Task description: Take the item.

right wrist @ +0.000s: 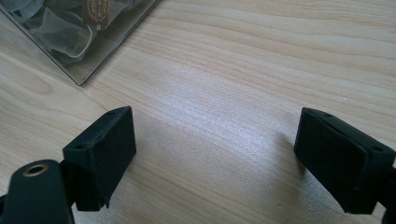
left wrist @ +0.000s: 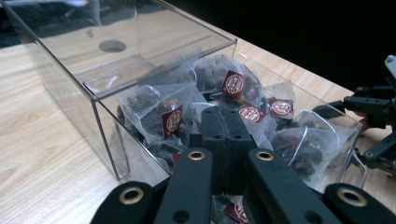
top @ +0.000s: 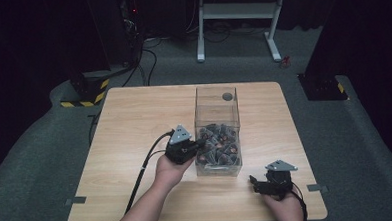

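Note:
A clear plastic box [top: 216, 97] stands on the wooden table [top: 134, 123], its lower half packed with several mesh tea bags [top: 220, 142] bearing dark red labels. My left gripper [top: 200, 147] reaches into the box from its left side. In the left gripper view the jaws [left wrist: 224, 123] are pressed together among the tea bags [left wrist: 159, 112]; I cannot tell whether a bag is pinched between them. My right gripper [top: 255, 184] rests near the table's front right, pointing left, apart from the box. Its jaws stand open [right wrist: 219, 149] over bare wood, with a corner of the box [right wrist: 70, 56] at the upper left.
The box's open side faces the left gripper [left wrist: 60, 70]. Bare wood lies left of and behind the box. A cable [top: 141, 168] trails from the left gripper toward the front edge. Beyond the table are a white stand [top: 237, 11] and a black-and-yellow striped base [top: 85, 93] on the grey floor.

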The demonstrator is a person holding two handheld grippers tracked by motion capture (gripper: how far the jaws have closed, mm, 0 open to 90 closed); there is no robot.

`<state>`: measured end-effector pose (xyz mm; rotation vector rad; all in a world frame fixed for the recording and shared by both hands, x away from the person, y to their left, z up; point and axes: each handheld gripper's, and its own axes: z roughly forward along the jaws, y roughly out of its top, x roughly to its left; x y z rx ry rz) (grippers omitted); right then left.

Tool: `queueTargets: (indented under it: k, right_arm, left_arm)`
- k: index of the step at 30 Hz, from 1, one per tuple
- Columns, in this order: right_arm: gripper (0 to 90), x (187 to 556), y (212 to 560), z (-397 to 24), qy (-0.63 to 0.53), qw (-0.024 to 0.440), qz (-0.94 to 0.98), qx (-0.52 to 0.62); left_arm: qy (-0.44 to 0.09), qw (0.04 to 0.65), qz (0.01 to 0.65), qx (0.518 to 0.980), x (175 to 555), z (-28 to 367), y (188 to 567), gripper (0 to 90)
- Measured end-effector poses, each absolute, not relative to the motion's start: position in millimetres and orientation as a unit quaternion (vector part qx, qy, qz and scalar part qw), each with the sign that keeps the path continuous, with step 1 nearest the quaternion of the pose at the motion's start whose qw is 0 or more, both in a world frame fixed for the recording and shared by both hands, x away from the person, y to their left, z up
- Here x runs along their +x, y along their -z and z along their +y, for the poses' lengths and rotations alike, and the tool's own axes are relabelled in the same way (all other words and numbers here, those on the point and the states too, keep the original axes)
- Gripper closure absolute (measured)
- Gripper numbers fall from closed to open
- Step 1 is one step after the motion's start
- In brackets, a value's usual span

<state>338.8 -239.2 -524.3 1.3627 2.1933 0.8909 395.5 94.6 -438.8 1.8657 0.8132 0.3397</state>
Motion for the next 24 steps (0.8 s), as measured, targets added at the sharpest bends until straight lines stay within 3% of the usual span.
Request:
queueTargets:
  k: [24]
  right_arm:
    - [12.6,338.7,524.3,-238.9,-0.32,0.202,0.785,0.49]
  left_arm:
    - [-0.151,0.549,0.331,0.752,384.6,108.1,422.4,90.0]
